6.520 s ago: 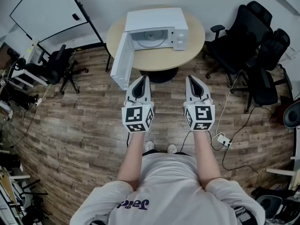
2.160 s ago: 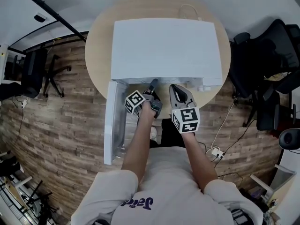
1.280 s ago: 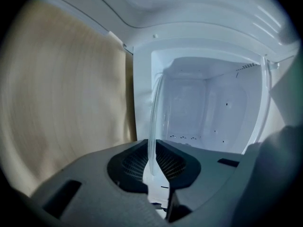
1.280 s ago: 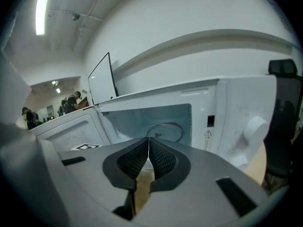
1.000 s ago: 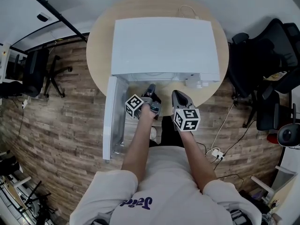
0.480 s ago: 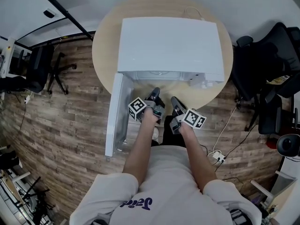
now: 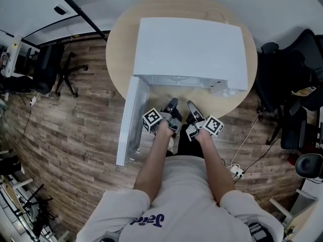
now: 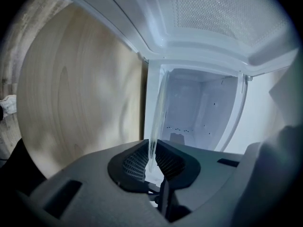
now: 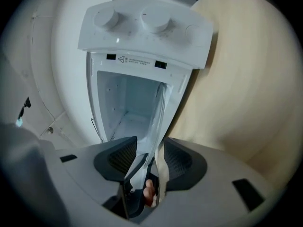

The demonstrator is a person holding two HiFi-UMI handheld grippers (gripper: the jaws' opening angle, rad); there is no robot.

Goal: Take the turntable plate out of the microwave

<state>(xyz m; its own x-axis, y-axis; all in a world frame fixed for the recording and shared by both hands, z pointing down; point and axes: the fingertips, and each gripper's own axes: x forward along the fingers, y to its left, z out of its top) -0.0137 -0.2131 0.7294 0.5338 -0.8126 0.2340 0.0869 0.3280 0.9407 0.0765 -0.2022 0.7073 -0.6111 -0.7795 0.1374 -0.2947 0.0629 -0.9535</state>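
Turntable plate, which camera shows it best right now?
Left gripper view: the turntable plate stands edge-on, clamped in the left gripper. Right gripper view shows it within the right gripper, jaws just opened. Head view: can't make it out.

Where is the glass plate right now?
In the left gripper view the glass plate shows edge-on, pinched in the left gripper, just in front of the open microwave.

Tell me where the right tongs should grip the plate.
Grip the plate by its near rim, edge-on from the front, beside the left tongs. The right tongs have just opened with the rim between them; closing there pinches both flat faces.
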